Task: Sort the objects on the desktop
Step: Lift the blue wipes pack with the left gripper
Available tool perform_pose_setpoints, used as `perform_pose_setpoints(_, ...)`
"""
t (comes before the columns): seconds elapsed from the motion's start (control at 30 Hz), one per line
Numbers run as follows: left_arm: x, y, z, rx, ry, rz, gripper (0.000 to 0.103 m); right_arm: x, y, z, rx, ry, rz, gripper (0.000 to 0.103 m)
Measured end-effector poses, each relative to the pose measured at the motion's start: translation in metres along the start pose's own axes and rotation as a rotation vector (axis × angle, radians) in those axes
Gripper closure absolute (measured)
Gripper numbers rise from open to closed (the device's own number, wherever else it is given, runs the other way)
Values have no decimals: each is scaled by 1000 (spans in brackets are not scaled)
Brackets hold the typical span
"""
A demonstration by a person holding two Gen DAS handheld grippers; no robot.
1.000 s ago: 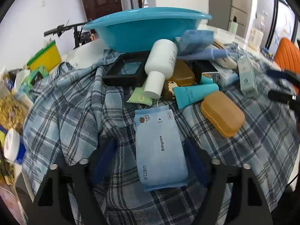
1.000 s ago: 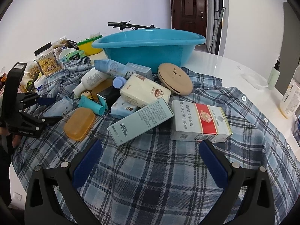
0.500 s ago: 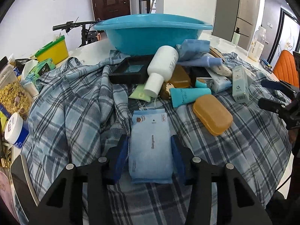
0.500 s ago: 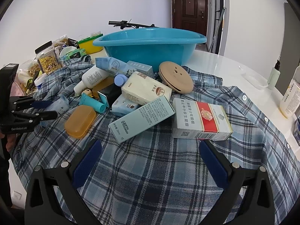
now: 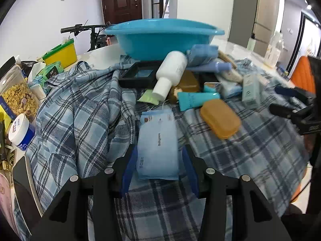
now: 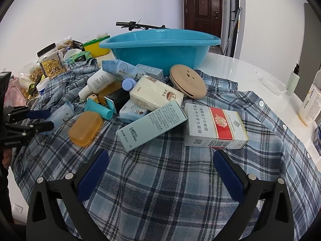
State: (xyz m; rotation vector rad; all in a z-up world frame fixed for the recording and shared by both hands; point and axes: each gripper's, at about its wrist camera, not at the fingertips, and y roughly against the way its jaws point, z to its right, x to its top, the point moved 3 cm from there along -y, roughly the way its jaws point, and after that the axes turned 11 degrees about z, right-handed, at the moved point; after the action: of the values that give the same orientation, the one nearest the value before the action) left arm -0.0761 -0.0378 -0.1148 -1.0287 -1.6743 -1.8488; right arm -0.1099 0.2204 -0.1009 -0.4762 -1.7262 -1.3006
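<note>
My left gripper (image 5: 157,156) is shut on a pale blue wipes pack (image 5: 157,140), both blue pads pressed against its near end above the plaid shirt (image 5: 80,110). The same gripper (image 6: 45,120) and pack (image 6: 60,115) show at the left of the right wrist view. My right gripper (image 6: 160,172) is open and empty, low over the shirt (image 6: 160,180), just in front of a mint carton (image 6: 152,125) and a red-and-white carton (image 6: 215,128). A blue basin (image 5: 162,38) stands at the back. An orange soap case (image 5: 220,118) lies right of the pack.
A pile lies between the grippers and the basin: white bottle (image 5: 170,74), black frame box (image 5: 140,74), teal tube (image 5: 197,99), cream pack (image 6: 156,95), tan round disc (image 6: 187,82). Snack jars (image 5: 18,94) and a yellow box (image 5: 61,55) crowd the table's left edge.
My left gripper has closed in from wide open onto the wipes pack and lifted it slightly. The right gripper has stayed open and almost still.
</note>
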Motion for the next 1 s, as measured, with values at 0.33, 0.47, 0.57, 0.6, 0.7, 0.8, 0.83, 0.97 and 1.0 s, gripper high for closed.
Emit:
perform_pose_setpoints(0.33,-1,-17,-3,-17,38,-19,48,0,0,-2,-2,12,-6,0)
perform_pose_setpoints(0.47,2,-18,-5,-5,48,-7,48,-2,-2,-3,1,12,-16,0)
perform_pose_setpoints(0.57,2,-22,-2,2,25,-10,60,-2,-4,-5,7,15,-18,0)
perform_pose_setpoints(0.6,2,-23,-1,9,17,-11,60,-2,-4,-6,9,18,-19,0)
perform_pose_setpoints(0.7,2,-23,1,17,6,-3,61,-2,-5,-9,10,26,-22,0)
perform_pose_setpoints(0.8,6,-16,0,21,15,30,63,-2,-4,-8,7,28,-17,0)
perform_pose_setpoints(0.83,7,-12,0,18,16,41,63,-2,-3,-7,4,29,-14,0)
perform_pose_setpoints(0.97,14,5,3,17,18,93,63,3,2,-1,1,25,10,0)
perform_pose_setpoints(1.0,15,8,3,13,20,107,63,5,4,1,5,20,20,0)
